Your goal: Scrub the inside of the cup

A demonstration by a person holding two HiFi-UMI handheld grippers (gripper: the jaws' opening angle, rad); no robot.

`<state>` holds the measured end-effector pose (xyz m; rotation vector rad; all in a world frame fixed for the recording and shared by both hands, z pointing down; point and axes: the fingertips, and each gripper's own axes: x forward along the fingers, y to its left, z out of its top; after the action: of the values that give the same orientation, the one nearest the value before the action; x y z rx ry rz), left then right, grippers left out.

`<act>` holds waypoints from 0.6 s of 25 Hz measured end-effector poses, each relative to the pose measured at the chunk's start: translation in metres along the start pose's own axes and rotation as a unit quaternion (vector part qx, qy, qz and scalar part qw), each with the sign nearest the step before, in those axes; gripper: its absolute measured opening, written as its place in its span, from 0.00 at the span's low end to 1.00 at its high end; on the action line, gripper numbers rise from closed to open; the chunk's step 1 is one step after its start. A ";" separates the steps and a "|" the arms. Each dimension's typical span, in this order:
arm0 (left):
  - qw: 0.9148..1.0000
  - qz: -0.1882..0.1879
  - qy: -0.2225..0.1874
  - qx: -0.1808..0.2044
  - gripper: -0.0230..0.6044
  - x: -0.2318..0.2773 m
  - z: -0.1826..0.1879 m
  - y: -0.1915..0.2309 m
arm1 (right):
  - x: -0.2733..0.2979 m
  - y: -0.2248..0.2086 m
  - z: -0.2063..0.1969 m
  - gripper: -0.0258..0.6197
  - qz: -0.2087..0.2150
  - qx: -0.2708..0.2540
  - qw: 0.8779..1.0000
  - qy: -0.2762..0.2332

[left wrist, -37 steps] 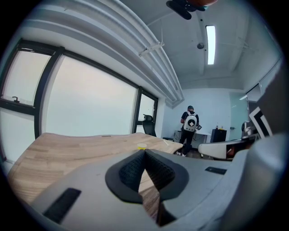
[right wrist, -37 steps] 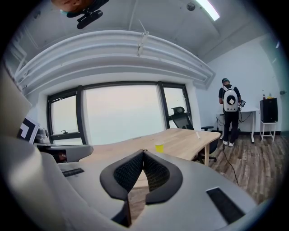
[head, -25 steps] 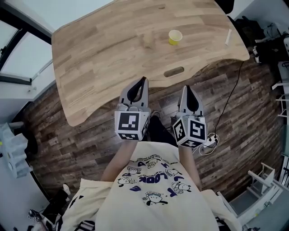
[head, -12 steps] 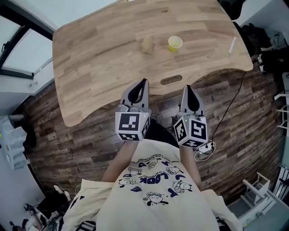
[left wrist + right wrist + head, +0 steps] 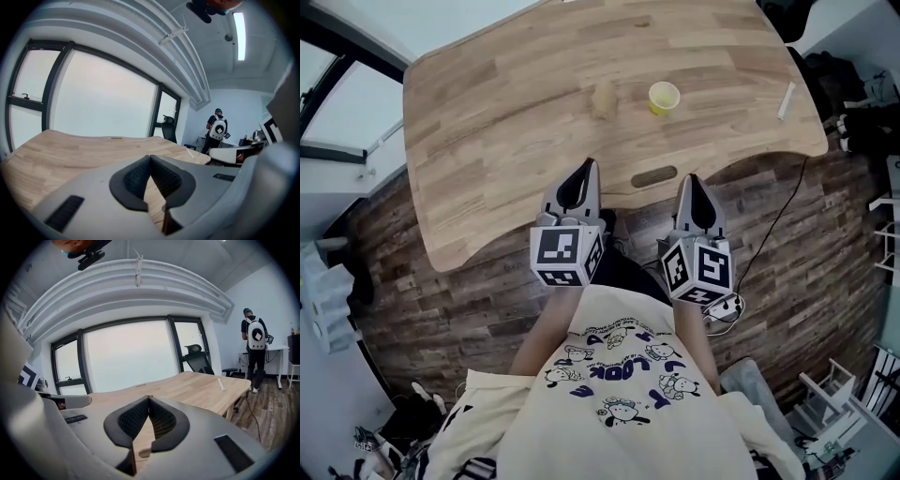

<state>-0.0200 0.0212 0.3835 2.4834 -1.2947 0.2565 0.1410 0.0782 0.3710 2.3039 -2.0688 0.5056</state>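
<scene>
left tongs [image 5: 590, 165] and right tongs [image 5: 690, 181] have moved forward to the near edge of the table [image 5: 506, 122].

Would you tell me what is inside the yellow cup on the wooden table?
The yellow cup stands upright on the table, mouth open to the head view. Only its pale inner wall shows, nothing in it; the bottom is too small to check for residue.

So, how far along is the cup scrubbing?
Nothing looks done. The yellow cup stands untouched on the table, and a white stick-like item lies near its right edge. The left gripper and right gripper are shut and empty at the near edge. Grasping and all scrubbing remain.
</scene>
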 end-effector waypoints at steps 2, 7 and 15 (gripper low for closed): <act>1.000 -0.004 0.000 0.000 0.07 0.010 0.003 0.002 | 0.011 -0.002 0.000 0.08 -0.004 -0.001 1.000 0.001; 1.000 -0.023 0.005 -0.005 0.07 0.038 0.010 0.008 | 0.042 -0.004 -0.001 0.08 -0.017 -0.009 1.000 0.015; 0.999 -0.024 0.038 -0.012 0.07 0.082 0.005 0.029 | 0.086 -0.009 -0.006 0.08 -0.033 -0.004 0.999 0.034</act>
<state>0.0032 -0.0582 0.4099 2.4557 -1.1990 0.3178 0.1549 -0.0030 0.3992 2.3073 -1.9532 0.5633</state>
